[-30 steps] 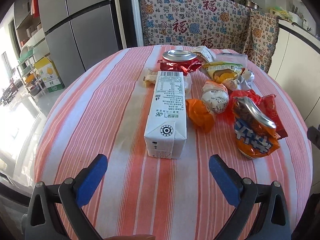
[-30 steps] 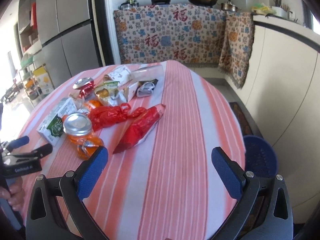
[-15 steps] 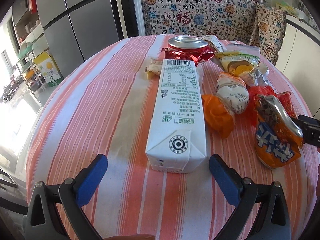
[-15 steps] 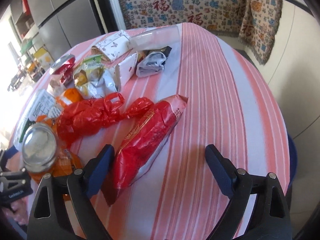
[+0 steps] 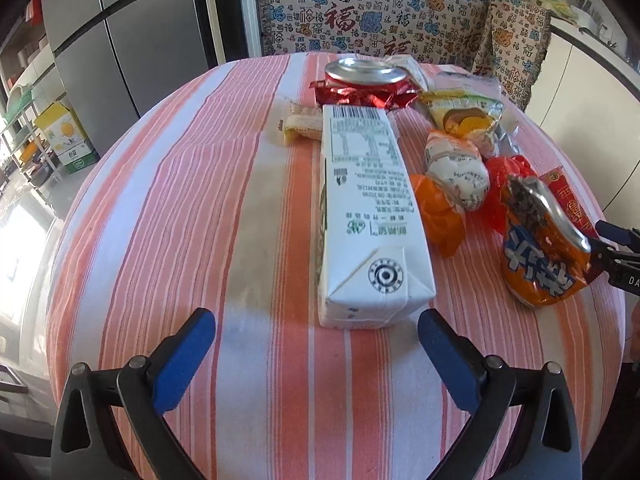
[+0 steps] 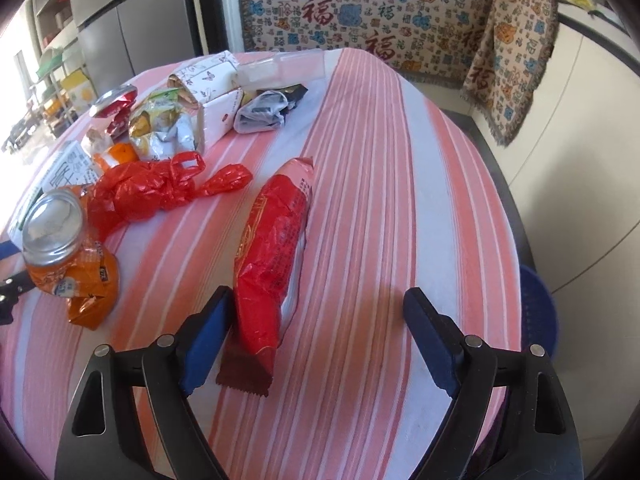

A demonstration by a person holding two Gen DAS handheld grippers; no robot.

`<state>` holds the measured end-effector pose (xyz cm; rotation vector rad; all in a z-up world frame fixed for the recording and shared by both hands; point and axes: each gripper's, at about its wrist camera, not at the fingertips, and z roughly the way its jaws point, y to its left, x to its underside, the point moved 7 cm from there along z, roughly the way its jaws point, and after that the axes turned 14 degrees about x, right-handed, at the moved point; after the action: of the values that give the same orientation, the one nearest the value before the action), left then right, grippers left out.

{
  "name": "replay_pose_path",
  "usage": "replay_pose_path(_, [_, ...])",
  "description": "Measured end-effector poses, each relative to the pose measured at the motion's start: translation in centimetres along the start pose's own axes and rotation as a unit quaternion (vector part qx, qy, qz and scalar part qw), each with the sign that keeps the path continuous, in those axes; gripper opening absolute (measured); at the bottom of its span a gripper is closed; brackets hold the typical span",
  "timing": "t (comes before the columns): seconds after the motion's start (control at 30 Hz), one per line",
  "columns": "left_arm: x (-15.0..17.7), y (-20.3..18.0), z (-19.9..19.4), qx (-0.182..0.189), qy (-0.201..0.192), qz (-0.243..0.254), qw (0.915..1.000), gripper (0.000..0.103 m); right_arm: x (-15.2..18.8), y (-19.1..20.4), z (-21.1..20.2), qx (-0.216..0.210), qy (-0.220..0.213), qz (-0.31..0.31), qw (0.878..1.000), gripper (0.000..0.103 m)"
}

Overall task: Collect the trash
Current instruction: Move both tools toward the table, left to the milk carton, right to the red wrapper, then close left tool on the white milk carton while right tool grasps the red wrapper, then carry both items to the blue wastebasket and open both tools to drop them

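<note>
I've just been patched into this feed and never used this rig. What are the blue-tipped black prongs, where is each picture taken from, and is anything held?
The prongs are two handheld tools, each carrying its own camera. The left tool, open, faces a white rectangular milk carton lying on the striped round table. The right tool, open, has a long red plastic snack wrapper beside its left finger. Nothing is held. Crushed cans, bags and wrappers lie behind.
</note>
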<state>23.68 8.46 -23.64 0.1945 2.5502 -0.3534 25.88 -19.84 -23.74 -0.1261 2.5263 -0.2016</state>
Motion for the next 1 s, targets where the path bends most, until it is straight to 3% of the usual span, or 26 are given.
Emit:
replay_pose_path(0.13, [-1.9, -1.0, -1.3, 0.029, -0.024, 0.016, 0.9992, 0.103, -1.1, 0.3, -0.6, -0.021, 0.0, -0.009, 1.0, 0.086])
replay_pose_path(0.2, [-2.8, -1.4, -1.5, 0.029, -0.027, 0.03, 0.9988, 0.095, -1.8, 0.5, -0.6, -0.042, 0.011, -0.008, 0.999, 0.085])
replay_pose_path(0.27, [-3.3, -1.5, -1.2, 0.03, -0.02, 0.038, 0.9986, 0.076, -2.2, 0.7, -0.3, -0.053, 0.027, -0.011, 0.998, 0.084])
replay_pose_path(0.3, [-3.5, -1.6, -0.9, 0.031, -0.014, 0.038, 0.9987, 0.071, -2.3, 0.8, -0.2, -0.056, 0.032, -0.012, 0.998, 0.081])
replay_pose_path(0.37, [-3.7, -1.4, -0.5, 0.035, -0.005, 0.034, 0.9988, 0.046, -2.7, 1.0, 0.2, -0.064, 0.046, -0.014, 0.997, 0.075])
replay_pose_path(0.4, [-3.8, -1.4, -0.4, 0.037, -0.001, 0.032, 0.9988, 0.039, -2.9, 1.1, 0.3, -0.069, 0.051, -0.014, 0.996, 0.074])
replay_pose_path(0.43, [-3.9, -1.5, -0.3, 0.038, 0.0, 0.03, 0.9988, 0.039, -3.0, 1.3, 0.4, -0.073, 0.055, -0.016, 0.996, 0.066])
replay_pose_path(0.47, [-4.0, -1.5, -0.5, 0.04, -0.004, 0.029, 0.9988, 0.038, -3.0, 1.5, 0.5, -0.077, 0.061, -0.021, 0.995, 0.047])
replay_pose_path(0.53, [-3.9, -1.4, -1.0, 0.037, -0.013, 0.024, 0.9989, 0.038, -2.8, 1.5, 0.3, -0.083, 0.069, -0.02, 0.994, 0.021])
replay_pose_path(0.8, [-4.0, -1.1, -5.7, 0.042, -0.063, 0.007, 0.9971, 0.038, -3.1, 0.2, -2.5, -0.1, 0.035, 0.006, 0.994, 0.016])
replay_pose_path(1.0, [-6.0, -5.3, -9.0, 0.082, -0.095, 0.026, 0.9918, 0.038, -3.9, -2.6, -4.9, -0.118, 0.008, 0.034, 0.992, 0.016])
